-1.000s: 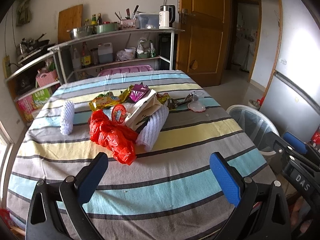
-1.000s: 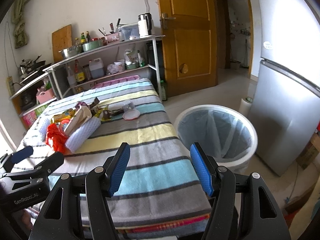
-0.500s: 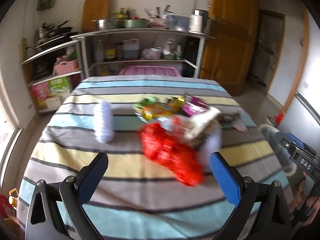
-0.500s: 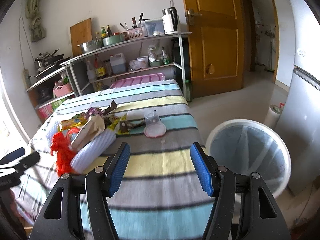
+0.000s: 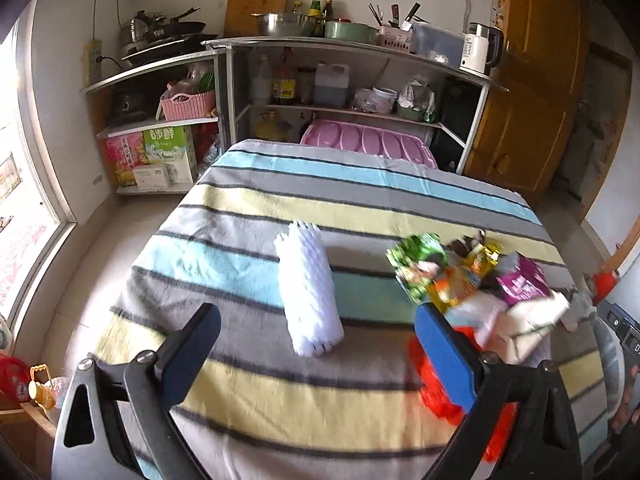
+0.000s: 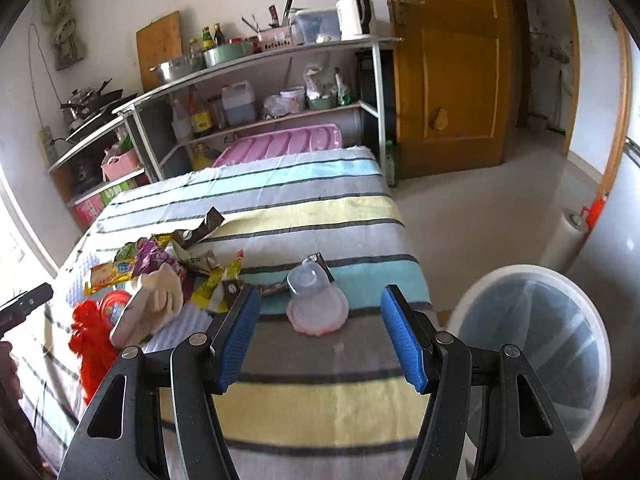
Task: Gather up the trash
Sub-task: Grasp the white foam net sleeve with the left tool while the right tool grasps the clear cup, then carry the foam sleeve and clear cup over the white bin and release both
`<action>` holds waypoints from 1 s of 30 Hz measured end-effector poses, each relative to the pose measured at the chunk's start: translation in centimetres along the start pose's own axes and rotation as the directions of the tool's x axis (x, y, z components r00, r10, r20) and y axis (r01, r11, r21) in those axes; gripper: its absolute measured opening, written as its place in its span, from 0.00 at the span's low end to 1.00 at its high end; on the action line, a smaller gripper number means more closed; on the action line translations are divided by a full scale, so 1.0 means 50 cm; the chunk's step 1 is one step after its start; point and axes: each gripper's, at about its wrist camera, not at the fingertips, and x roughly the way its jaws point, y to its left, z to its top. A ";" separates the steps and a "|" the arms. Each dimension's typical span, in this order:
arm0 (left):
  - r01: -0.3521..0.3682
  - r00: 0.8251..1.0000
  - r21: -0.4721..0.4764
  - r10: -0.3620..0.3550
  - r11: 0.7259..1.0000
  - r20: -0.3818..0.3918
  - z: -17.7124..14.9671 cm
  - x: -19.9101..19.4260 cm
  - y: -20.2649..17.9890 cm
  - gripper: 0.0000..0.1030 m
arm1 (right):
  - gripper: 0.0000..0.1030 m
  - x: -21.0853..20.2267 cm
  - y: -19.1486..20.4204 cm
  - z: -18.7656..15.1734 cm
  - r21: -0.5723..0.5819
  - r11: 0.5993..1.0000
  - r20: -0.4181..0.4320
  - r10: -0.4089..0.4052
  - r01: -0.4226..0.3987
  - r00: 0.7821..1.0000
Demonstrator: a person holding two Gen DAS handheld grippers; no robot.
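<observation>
Bright daylight fills both views, entering from a blown-out window (image 5: 24, 208) at the left edge. In the left wrist view, motion blur smears the crumpled red plastic bag (image 5: 440, 396) and colourful snack wrappers (image 5: 448, 276); the right wrist view is sharper. Glare washes the pale tiled floor (image 6: 500, 200). Fisheye distortion bends the metal kitchen shelf (image 5: 352, 46), and dark vignetting rounds every corner.

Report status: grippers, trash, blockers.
Left gripper open, empty, facing white foam sleeve. Right gripper open, lined up on clear cup. Bin beside table. No blockers.
</observation>
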 end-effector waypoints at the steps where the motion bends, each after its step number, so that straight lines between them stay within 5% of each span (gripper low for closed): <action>1: -0.008 1.000 -0.004 0.008 1.000 -0.010 0.003 0.009 0.003 0.95 | 0.62 0.008 0.001 0.004 -0.004 1.000 -0.008 0.000 0.000 1.000; 11: -0.002 0.994 -0.029 -0.001 1.000 -0.112 0.014 0.103 0.013 0.80 | 0.60 0.069 0.016 0.024 -0.060 0.998 -0.058 0.027 -0.030 0.998; 20: 0.013 0.986 -0.010 -0.015 1.000 -0.168 0.012 0.139 0.007 0.52 | 0.31 0.100 0.023 0.020 -0.060 0.998 -0.094 0.027 -0.033 0.995; 22: 0.012 0.988 0.000 -0.012 1.000 -0.156 0.013 0.137 0.004 0.42 | 0.30 0.098 0.021 0.020 -0.057 0.998 -0.091 0.032 -0.037 0.995; 30: 0.008 0.989 -0.008 -0.009 1.000 -0.151 0.015 0.137 0.010 0.34 | 0.30 0.089 0.018 0.016 -0.039 0.998 -0.079 0.048 -0.052 0.996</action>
